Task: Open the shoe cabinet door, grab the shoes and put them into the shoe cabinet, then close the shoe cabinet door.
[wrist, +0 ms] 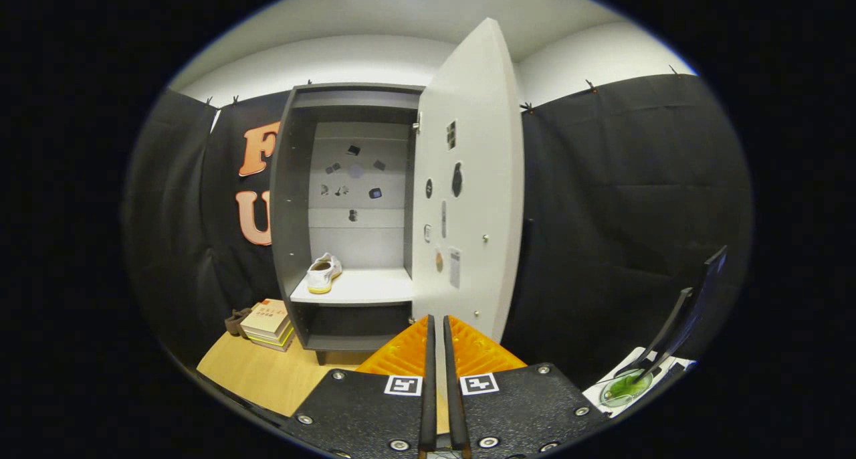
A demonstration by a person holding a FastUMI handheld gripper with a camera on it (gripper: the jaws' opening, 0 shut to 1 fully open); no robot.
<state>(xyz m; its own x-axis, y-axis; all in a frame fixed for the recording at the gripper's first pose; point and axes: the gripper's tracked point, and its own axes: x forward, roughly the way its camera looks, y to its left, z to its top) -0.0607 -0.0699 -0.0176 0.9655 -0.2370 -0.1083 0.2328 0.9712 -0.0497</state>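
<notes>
At about ten o'clock from the fingers, a stack of books (267, 324) lies on the wooden table (261, 372), just beside the shoe cabinet (294, 198). Inside the cabinet, at eleven o'clock, one white shoe (324, 272) rests on the white shelf (358, 288), near its left side. The cabinet door (471, 178) stands wide open at twelve o'clock, its lower edge just ahead of the fingertips. The gripper (436, 322) is closed, its fingers nearly touching, with nothing between them. At three o'clock stands a dark monitor (695, 305) above a green dish (622, 387).
</notes>
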